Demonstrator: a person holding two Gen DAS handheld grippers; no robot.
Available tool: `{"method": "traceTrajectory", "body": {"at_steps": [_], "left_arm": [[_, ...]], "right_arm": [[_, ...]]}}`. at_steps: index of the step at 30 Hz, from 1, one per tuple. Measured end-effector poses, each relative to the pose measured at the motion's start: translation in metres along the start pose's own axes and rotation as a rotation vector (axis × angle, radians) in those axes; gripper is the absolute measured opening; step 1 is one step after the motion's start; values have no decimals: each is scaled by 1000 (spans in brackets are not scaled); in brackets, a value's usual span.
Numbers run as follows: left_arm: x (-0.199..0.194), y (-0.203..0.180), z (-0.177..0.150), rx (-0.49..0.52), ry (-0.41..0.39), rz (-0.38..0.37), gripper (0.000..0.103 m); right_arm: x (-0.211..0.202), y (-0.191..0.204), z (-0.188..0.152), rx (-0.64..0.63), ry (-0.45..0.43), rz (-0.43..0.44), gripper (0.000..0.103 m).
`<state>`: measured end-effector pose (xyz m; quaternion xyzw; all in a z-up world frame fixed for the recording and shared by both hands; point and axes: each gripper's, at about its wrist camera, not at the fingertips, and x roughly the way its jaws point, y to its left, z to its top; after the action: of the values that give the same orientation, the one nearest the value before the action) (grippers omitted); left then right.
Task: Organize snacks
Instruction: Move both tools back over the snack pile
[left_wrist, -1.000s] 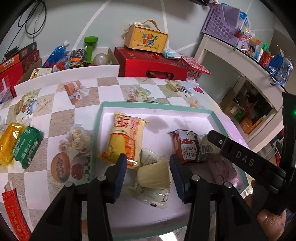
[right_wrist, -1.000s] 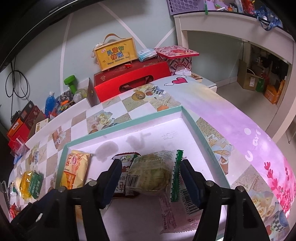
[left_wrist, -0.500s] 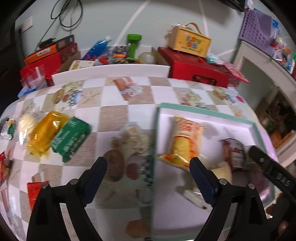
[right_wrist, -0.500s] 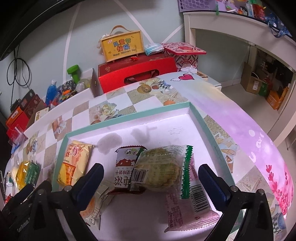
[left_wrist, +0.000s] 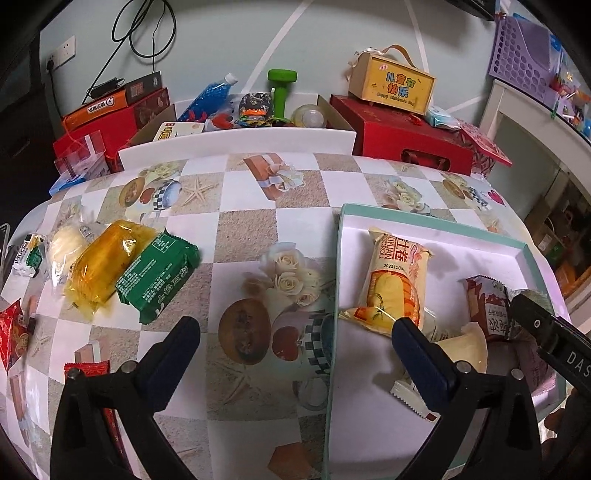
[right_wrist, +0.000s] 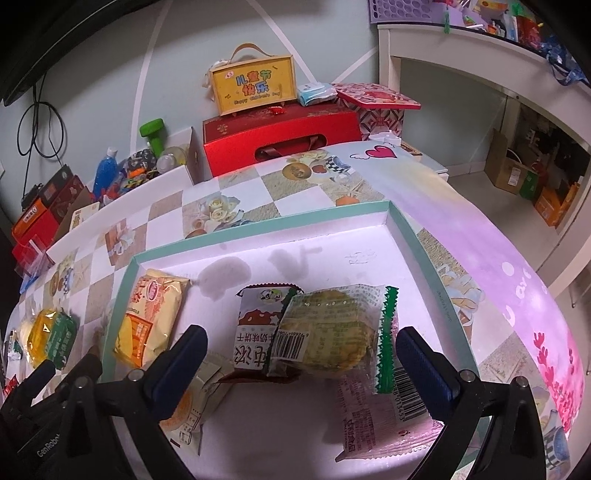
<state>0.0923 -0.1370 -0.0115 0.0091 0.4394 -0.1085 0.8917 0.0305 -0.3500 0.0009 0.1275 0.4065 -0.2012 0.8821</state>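
Observation:
A white tray with a teal rim holds an orange-yellow snack bag, a red biscuit pack, a clear green-edged cake pack, a pink pack and a pale yellow pack. My left gripper straddles the tray's left rim; its jaws are opening, with no snack between them. My right gripper stands open over the tray, the biscuit and cake packs lying between its pads untouched. On the tablecloth at left lie a green pack and a yellow pack.
More snacks sit at the table's left edge: a white pack, a small red bag and a red sachet. Red gift boxes, a yellow carry box and a cardboard box of oddments line the back.
Both grippers opened wide. The left let go of the pale yellow pack and swung left to the tray's rim. The right released the green-edged cake pack, which now lies in the tray.

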Motion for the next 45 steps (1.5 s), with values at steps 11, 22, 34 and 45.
{"method": "traceTrajectory", "body": {"at_steps": [11,22,34,45], "left_arm": [[-5,5,2,-20,-17,-29,103],[-22,31,7,-72,-78,-88,103],[-41,72,13,-72,-95,-91,103],[-58,132,15,-113,-91,-6,103]], "right_arm": [[2,6,-1,-6,13,-12,103],[-16,22,1,42,-73,-13,103],[-26,64,-1,53,-78,85,103],[-46,111,-6,15,-142,129,103]]}}
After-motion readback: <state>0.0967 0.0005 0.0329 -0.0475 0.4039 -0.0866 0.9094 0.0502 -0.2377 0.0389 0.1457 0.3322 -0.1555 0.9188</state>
